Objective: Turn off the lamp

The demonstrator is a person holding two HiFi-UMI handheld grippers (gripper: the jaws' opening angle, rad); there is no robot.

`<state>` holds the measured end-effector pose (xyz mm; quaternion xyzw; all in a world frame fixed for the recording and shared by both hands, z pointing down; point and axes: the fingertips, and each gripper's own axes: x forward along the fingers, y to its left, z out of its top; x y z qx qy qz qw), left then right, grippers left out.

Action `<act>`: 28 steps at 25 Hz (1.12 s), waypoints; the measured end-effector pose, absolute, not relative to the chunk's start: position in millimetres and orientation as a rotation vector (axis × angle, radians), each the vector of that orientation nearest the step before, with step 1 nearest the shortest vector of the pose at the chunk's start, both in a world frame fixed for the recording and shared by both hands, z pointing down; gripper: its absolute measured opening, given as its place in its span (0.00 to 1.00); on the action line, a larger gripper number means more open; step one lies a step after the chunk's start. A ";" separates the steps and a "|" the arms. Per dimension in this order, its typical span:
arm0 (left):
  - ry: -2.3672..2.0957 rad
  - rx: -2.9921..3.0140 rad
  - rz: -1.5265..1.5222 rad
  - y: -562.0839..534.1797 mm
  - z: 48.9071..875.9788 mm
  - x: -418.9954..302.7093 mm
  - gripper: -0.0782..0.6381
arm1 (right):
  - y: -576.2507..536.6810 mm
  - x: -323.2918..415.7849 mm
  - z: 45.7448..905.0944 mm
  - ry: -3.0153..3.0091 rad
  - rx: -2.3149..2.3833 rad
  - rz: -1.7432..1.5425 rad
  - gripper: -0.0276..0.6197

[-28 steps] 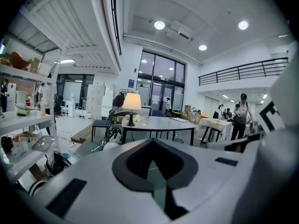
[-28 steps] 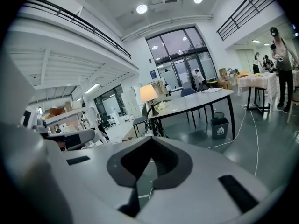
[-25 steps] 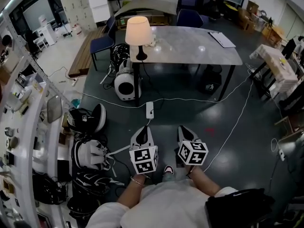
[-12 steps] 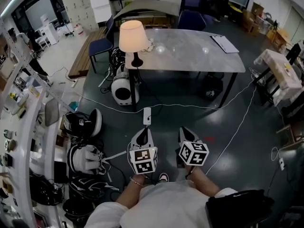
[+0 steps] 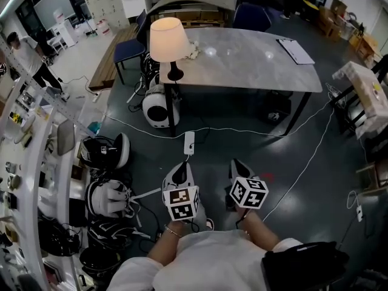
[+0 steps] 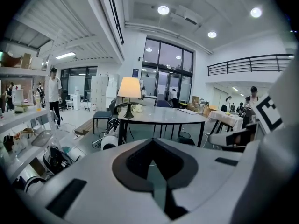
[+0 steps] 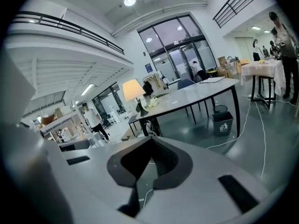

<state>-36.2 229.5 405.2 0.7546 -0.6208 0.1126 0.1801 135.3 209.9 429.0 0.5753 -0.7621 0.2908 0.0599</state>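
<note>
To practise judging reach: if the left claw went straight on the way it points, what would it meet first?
The left claw would probably meet the floor near the power strip, short of the table; depth is unclear.

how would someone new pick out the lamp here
Find the long grey table on the dark floor. At its left end in the head view stands the lamp, beside a small white bundle. It is the only glowing thing on the table: a cream shade on a thin black stem and round base.

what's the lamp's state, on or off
On: the lamp shade glows warm yellow at the table corner, brighter than its surroundings, in all three views.
</note>
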 end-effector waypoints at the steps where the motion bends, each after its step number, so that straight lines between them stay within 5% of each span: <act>1: -1.756 2.122 0.318 223.3 408.0 -39.0 0.11 | 202.9 134.2 430.9 -2.305 1.740 0.885 0.04; 28: -1.737 2.046 0.258 -49.8 426.8 -78.3 0.11 | -59.7 78.7 433.8 -2.335 1.552 0.774 0.04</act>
